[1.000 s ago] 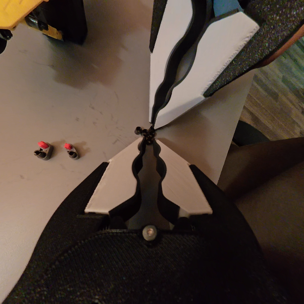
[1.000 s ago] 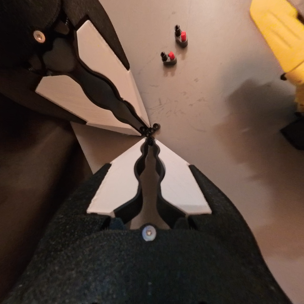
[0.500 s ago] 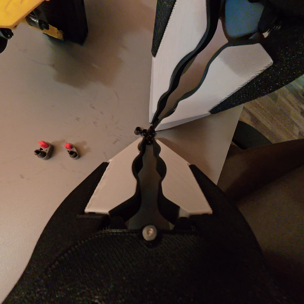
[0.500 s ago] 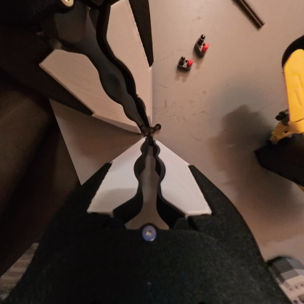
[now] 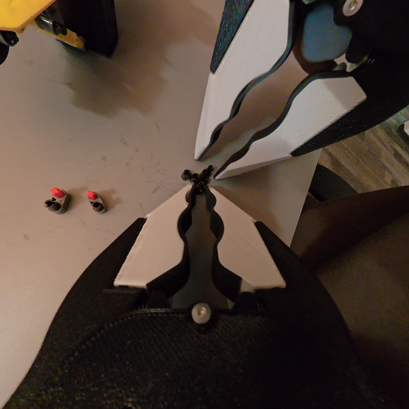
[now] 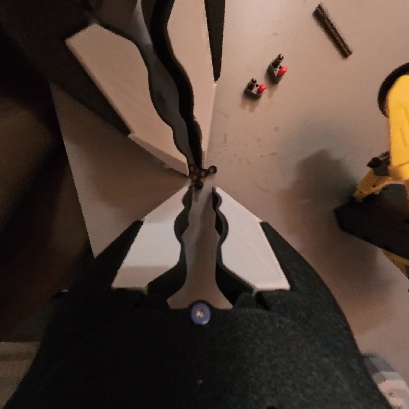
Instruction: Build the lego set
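Left gripper [image 5: 200, 188]: jaws clamped on a small black plastic piece [image 5: 197, 178], a cluster of short tubes and pins, held just above the grey worktop [image 5: 110, 137] near its edge. In the right wrist view the same black piece [image 6: 200, 173] sits at the tip of the left gripper [image 6: 194, 163], which enters from the upper left.

Right gripper [image 6: 200, 188]: jaws slightly apart, with a narrow gap between the tips; the tips stand just beside the black piece, and whether they touch it cannot be told. In the left wrist view the right gripper [image 5: 207, 164] enters from the upper right, its two white fingers spread, one fingertip [image 5: 218, 176] just beside the piece.

Farther out on the worktop lie two small grey connectors with red pegs [image 5: 75, 200], side by side and well apart from the grippers. A yellow and black power tool [image 6: 398, 155] rests at the far side. A dark thin bar [image 6: 332, 35] lies beyond the connectors. Wood-patterned floor [image 5: 365, 159] shows past the worktop edge.
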